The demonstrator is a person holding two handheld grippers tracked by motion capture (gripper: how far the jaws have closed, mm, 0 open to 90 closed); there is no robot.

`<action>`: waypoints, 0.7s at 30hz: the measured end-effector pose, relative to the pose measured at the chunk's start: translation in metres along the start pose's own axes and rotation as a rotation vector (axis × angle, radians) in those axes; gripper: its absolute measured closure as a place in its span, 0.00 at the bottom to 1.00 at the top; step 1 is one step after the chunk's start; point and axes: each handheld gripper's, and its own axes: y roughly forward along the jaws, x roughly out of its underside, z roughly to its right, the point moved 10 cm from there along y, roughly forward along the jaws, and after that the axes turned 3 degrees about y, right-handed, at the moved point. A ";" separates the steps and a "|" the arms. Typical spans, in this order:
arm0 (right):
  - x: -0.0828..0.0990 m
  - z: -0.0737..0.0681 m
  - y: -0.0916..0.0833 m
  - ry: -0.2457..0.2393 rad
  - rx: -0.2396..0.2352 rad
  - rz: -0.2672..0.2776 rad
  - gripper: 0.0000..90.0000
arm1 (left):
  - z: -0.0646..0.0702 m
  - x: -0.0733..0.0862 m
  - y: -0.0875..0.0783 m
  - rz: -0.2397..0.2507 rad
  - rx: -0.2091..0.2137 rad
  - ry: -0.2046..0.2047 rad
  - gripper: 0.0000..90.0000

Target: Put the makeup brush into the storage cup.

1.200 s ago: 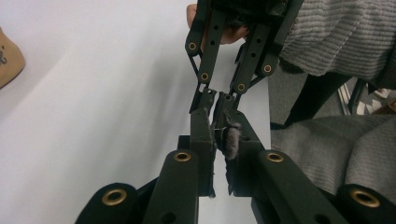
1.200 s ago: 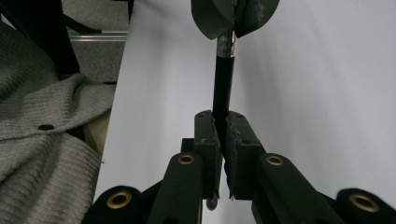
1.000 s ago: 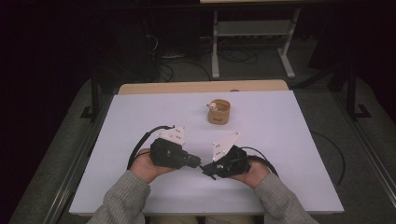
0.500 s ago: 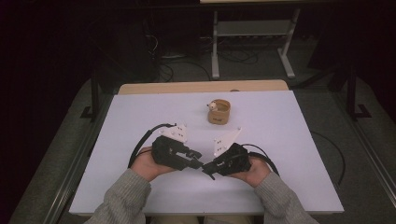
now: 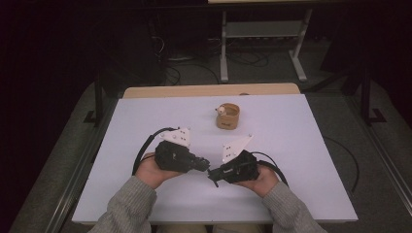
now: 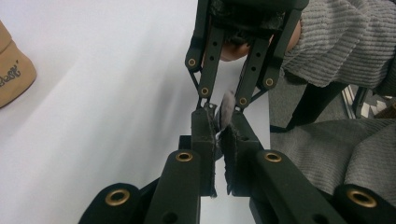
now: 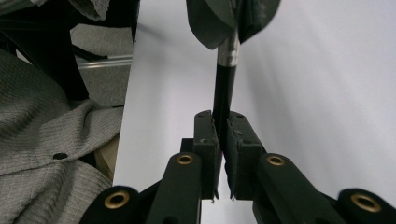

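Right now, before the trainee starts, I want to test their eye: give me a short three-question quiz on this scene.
1. True or false: the tan cup touches the right hand-held gripper.
2. What does the right hand-held gripper clamp? A) black stick B) tan cup C) a cable
3. What colour is the table top?
Key: 1 false; 2 A; 3 white.

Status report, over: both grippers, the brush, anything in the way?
Left gripper shut on the brush at its tuft. Right gripper shut on its handle. Tan cup stands apart, farther back.
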 end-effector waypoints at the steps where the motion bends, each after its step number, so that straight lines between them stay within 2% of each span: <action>1: 0.000 0.000 0.001 -0.001 0.001 -0.005 0.91 | 0.000 0.001 0.000 -0.004 -0.002 0.001 0.93; 2: 0.000 0.001 0.002 -0.009 -0.003 -0.012 0.91 | 0.001 0.001 0.000 -0.007 0.000 -0.004 0.93; 4: 0.000 0.001 0.002 -0.012 -0.004 -0.024 0.91 | 0.001 0.001 0.001 -0.015 -0.005 0.012 0.93; 7: -0.002 0.000 0.002 -0.024 0.001 -0.041 0.89 | 0.001 0.001 0.001 -0.020 -0.003 0.005 0.94; 10: -0.007 0.001 -0.002 -0.023 0.007 -0.036 0.83 | 0.000 0.000 0.003 -0.029 -0.006 0.013 0.94; 13: -0.014 0.001 -0.007 -0.027 0.018 -0.024 0.82 | 0.002 0.000 0.004 -0.032 -0.004 0.009 0.94; 16: -0.017 -0.001 -0.007 -0.040 0.020 -0.034 0.86 | 0.001 0.001 0.005 -0.044 -0.005 0.022 0.94; 17: -0.018 -0.001 -0.007 -0.059 0.018 -0.038 0.88 | 0.001 0.001 0.005 -0.044 -0.007 0.024 0.93; 21: -0.019 0.000 -0.007 -0.033 0.009 -0.034 0.92 | -0.001 0.003 0.003 -0.035 -0.028 0.011 0.91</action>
